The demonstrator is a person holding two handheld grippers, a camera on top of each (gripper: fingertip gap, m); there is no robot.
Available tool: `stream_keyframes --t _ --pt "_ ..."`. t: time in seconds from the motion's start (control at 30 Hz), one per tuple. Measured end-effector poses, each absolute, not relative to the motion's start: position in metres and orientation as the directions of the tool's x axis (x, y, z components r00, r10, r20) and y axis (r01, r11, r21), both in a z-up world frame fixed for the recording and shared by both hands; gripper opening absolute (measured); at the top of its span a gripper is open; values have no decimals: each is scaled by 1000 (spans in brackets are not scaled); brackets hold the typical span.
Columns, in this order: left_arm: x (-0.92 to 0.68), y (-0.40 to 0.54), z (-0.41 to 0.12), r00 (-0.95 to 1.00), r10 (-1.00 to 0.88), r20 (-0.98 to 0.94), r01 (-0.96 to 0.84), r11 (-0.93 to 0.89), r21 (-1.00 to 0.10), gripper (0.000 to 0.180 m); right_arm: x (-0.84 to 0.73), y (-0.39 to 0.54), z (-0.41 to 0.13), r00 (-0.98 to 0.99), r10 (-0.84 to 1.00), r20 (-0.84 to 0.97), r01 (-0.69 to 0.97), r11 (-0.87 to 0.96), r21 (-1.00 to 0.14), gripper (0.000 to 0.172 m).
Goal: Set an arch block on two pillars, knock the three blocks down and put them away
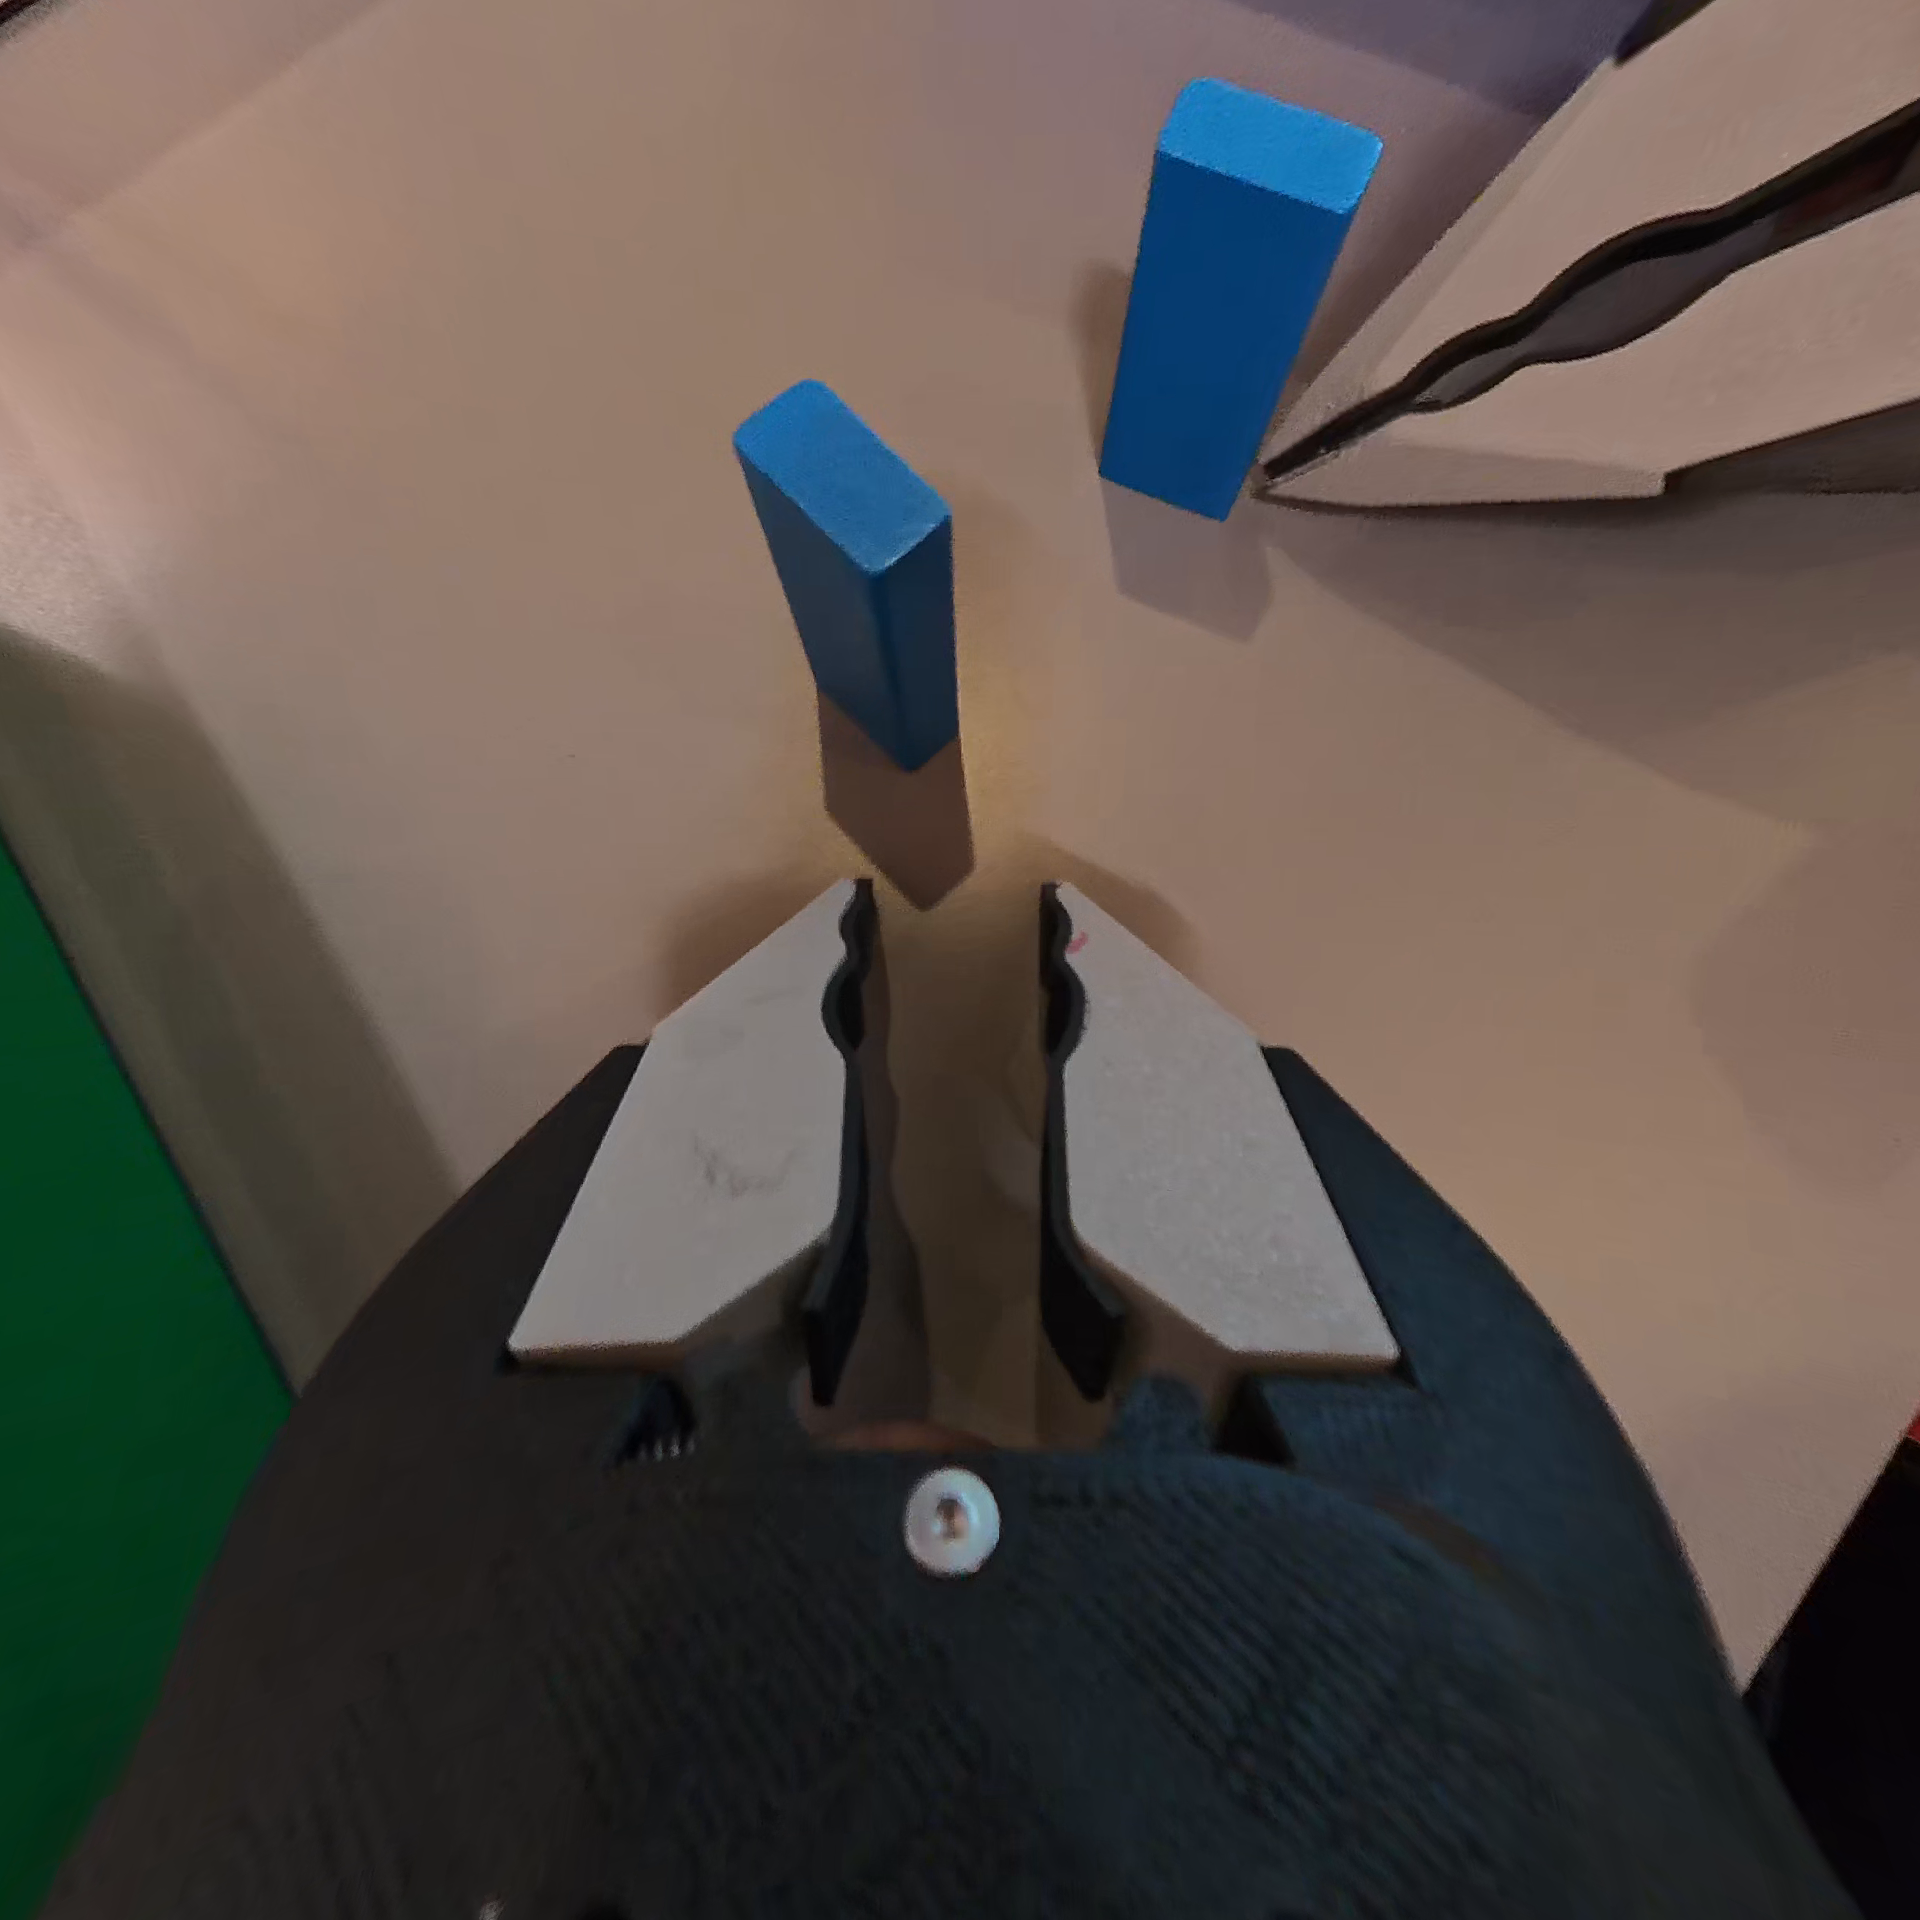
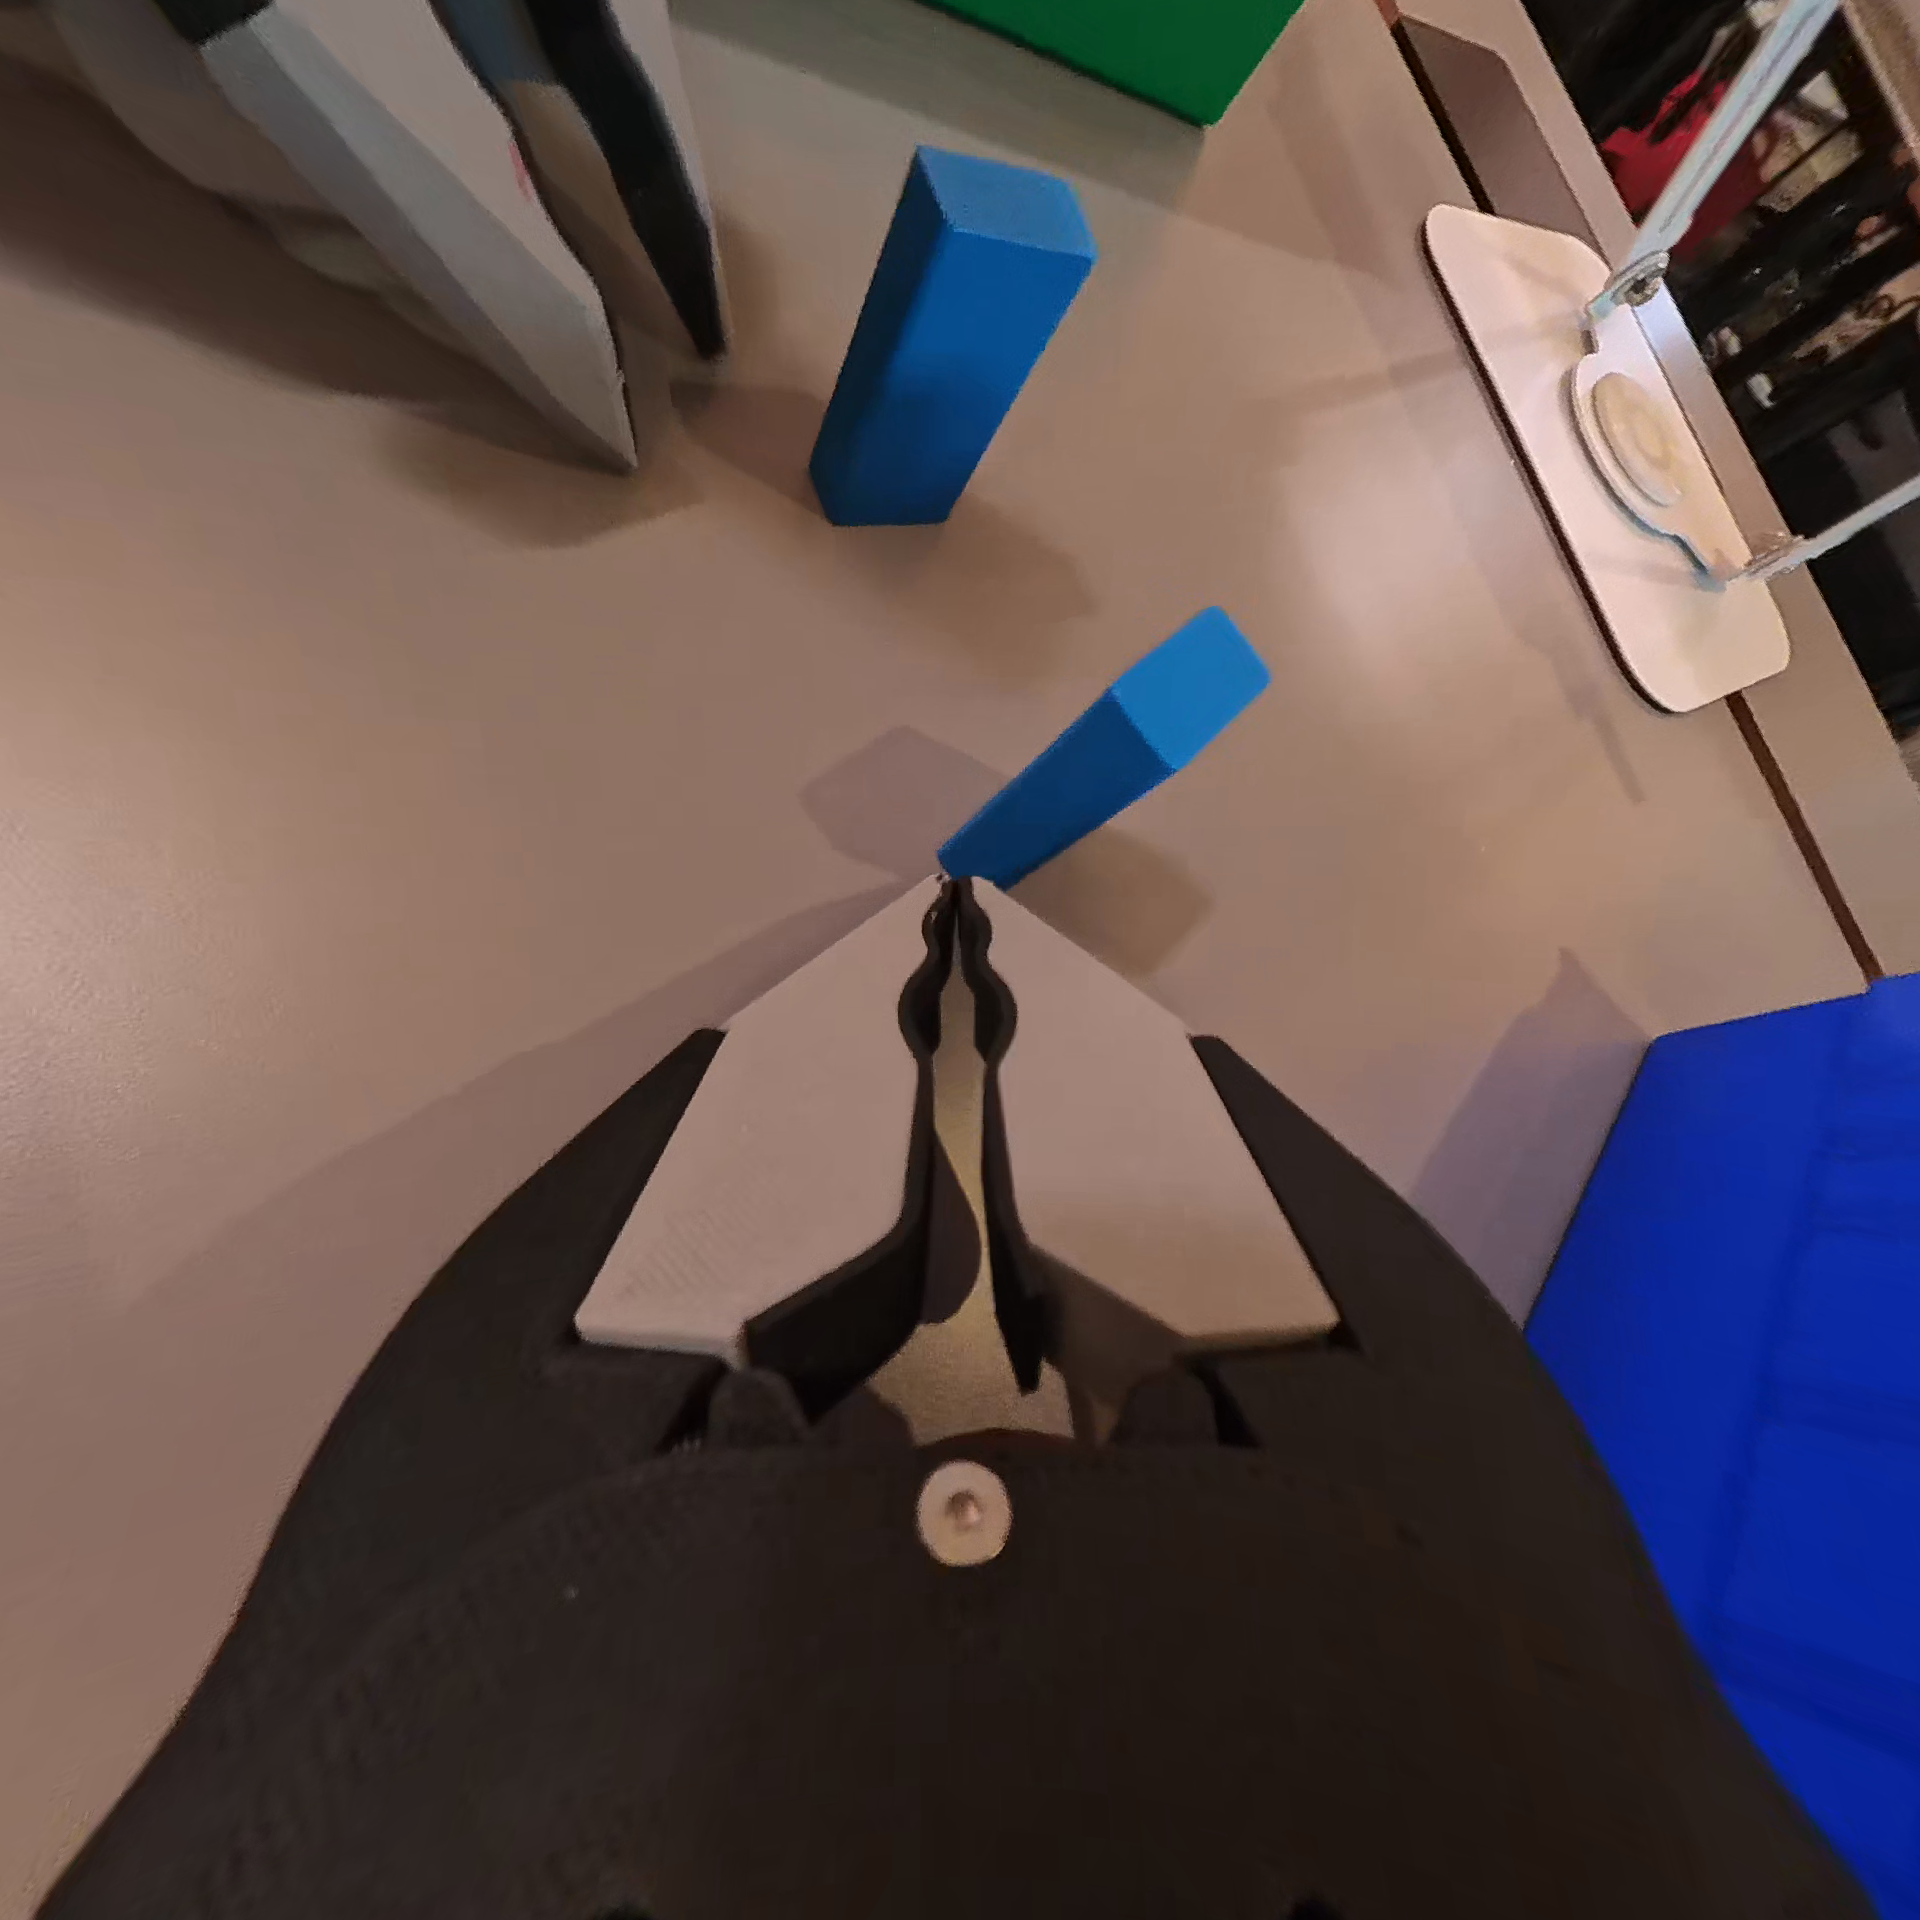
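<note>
Two blue pillar blocks stand upright on the tan table (image 1: 416,520). In the left wrist view, the near pillar (image 1: 847,571) stands just ahead of my left gripper (image 1: 956,894), which is open with nothing between its fingers. The far pillar (image 1: 1236,301) has my right gripper (image 1: 1268,478) at its base. In the right wrist view my right gripper (image 2: 956,894) is shut, with its closed tips against the bottom corner of that pillar (image 2: 1101,758). The other pillar (image 2: 945,343) stands farther off, beside the left gripper (image 2: 670,405). No arch block is in view.
A green object (image 2: 1122,42) lies at the far side of the table; it also shows at the left edge of the left wrist view (image 1: 83,1351). A blue container (image 2: 1745,1351) sits at the right. A white stand base (image 2: 1600,447) rests by the table's right edge. The gap from one gripper's tips to the other's is roughly 11 centimetres. The right gripper is farther from the green object (image 2: 1122,42), some 25 centimetres, than the left, some 20 centimetres.
</note>
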State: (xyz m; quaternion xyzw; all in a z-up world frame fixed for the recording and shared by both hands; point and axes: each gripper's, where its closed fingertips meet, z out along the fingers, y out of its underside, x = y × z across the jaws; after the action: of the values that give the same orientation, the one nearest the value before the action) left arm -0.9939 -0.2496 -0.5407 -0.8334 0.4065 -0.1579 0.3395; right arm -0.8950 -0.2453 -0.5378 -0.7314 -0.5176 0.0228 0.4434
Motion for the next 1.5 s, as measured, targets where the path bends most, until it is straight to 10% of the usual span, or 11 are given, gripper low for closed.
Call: stream_keyframes --t 0.97,1.3,1.5 --pt "-993 -248 -541 616 -788 10 -543 -434 -718 30 -898 -233 -536 467 785 407 727 -79 -682 0" --pt "-994 -249 -540 612 -791 23 -535 -435 -724 29 -903 -233 -496 507 862 -30 357 -241 -902 44" --pt "-994 -249 -540 612 -791 13 -537 -427 -727 30 -911 -227 -494 495 869 1 370 -209 -905 40"
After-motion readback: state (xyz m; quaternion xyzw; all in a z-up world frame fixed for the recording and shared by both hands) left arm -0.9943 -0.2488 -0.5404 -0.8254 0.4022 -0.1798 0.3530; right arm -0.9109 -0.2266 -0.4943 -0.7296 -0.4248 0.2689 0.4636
